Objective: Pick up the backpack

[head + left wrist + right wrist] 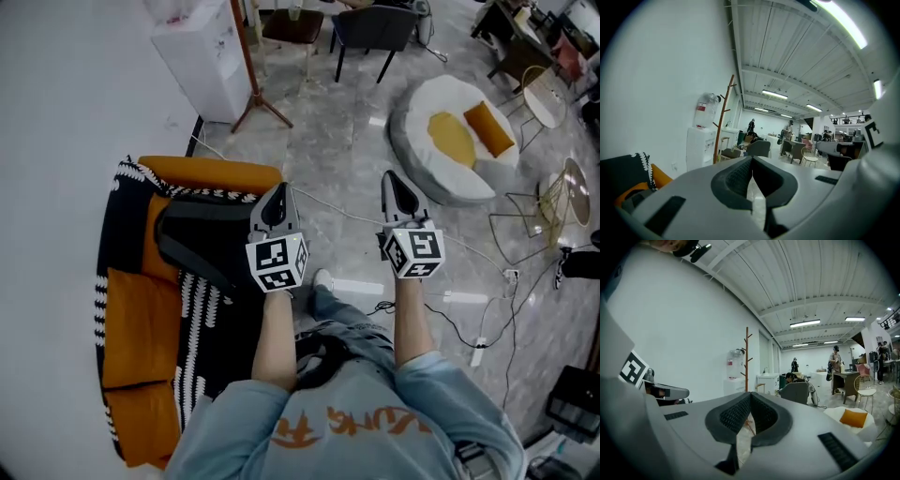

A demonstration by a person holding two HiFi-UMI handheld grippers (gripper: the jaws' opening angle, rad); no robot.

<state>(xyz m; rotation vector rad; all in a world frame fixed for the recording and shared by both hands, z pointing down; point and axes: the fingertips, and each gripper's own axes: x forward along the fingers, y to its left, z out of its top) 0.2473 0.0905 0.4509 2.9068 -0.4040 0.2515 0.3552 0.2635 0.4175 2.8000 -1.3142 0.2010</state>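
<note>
In the head view a dark grey backpack (195,239) lies on a black blanket with white trim (211,309) that covers an orange sofa (141,328) against the left wall. My left gripper (277,190) is shut and empty, held level just right of the backpack over the sofa's edge. My right gripper (395,178) is also shut and empty, over the marble floor further right. In the left gripper view the jaws (751,162) meet with nothing between them, and the blanket and an orange cushion (658,177) show at lower left. The right gripper's (750,396) jaws are likewise together.
A white water dispenser (202,56) and a wooden coat stand (253,94) stand by the wall beyond the sofa. A white beanbag with orange cushions (450,141) lies at right, dark chairs (370,28) behind. Cables and a power strip (480,352) cross the floor. People work in the far room.
</note>
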